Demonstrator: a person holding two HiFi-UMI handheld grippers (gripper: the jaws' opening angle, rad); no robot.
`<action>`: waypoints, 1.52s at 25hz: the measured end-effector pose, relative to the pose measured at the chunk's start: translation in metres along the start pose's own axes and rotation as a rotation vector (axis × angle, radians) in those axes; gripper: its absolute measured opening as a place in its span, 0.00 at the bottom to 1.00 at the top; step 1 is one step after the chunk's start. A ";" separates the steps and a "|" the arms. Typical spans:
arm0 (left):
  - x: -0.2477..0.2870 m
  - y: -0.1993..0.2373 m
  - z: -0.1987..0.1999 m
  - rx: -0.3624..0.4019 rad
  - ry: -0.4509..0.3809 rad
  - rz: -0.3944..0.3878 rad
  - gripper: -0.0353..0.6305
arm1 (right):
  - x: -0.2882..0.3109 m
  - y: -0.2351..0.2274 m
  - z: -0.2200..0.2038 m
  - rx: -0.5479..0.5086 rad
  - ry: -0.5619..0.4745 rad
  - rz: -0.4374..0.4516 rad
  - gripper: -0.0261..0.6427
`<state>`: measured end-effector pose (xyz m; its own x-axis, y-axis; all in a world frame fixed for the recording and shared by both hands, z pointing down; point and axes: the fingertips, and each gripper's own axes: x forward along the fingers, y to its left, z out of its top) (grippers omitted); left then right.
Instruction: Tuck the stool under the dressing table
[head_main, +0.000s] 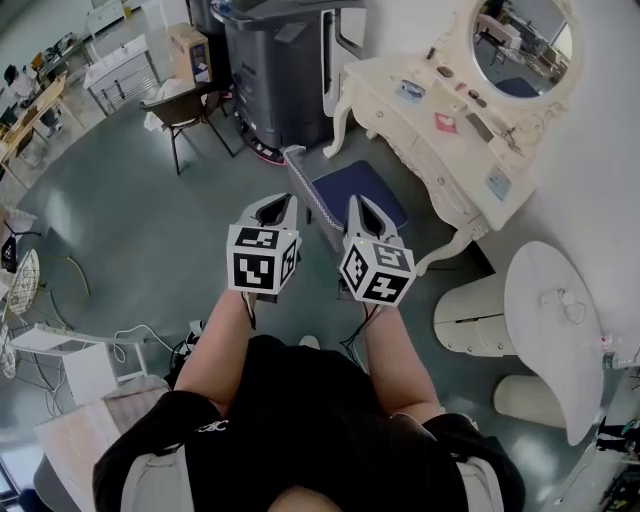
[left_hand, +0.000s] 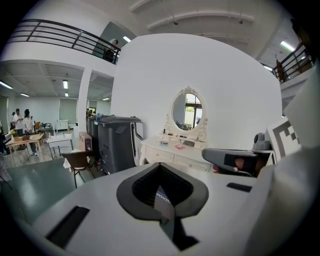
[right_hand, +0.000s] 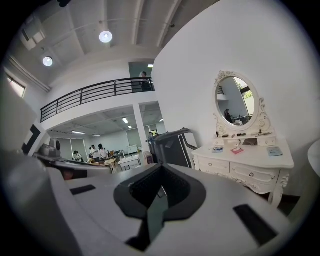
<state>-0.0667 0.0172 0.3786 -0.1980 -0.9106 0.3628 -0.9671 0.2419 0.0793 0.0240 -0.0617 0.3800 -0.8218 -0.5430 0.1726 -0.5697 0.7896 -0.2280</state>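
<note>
You are standing in a big open lab hall, not a home: the ornate dressing table (head_main: 430, 105) backs onto a curved white wall (left_hand: 225, 75) (a staged corner), with a railed mezzanine (right_hand: 95, 92), grey floor (head_main: 130, 230) and people (right_hand: 97, 151) at worktables (right_hand: 109, 162) beyond.

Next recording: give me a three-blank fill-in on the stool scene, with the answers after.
1. The stool has a ___ seat.
2. The left gripper and right gripper are both ___ on its grey edge.
3. The mirror on the dressing table is ___ in shape.
Missing words: blue; shut; oval.
</note>
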 end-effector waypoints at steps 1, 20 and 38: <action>0.004 0.003 0.000 0.000 0.005 0.004 0.05 | 0.004 -0.001 0.000 -0.001 0.004 0.002 0.05; 0.154 0.073 0.041 0.089 0.062 -0.206 0.05 | 0.133 -0.052 -0.003 0.030 0.033 -0.209 0.05; 0.265 0.126 0.033 0.266 0.246 -0.562 0.05 | 0.172 -0.072 -0.027 0.157 0.057 -0.622 0.05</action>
<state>-0.2458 -0.2045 0.4537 0.3589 -0.7633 0.5372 -0.9254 -0.3663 0.0978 -0.0761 -0.2037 0.4521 -0.3377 -0.8666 0.3674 -0.9382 0.2785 -0.2055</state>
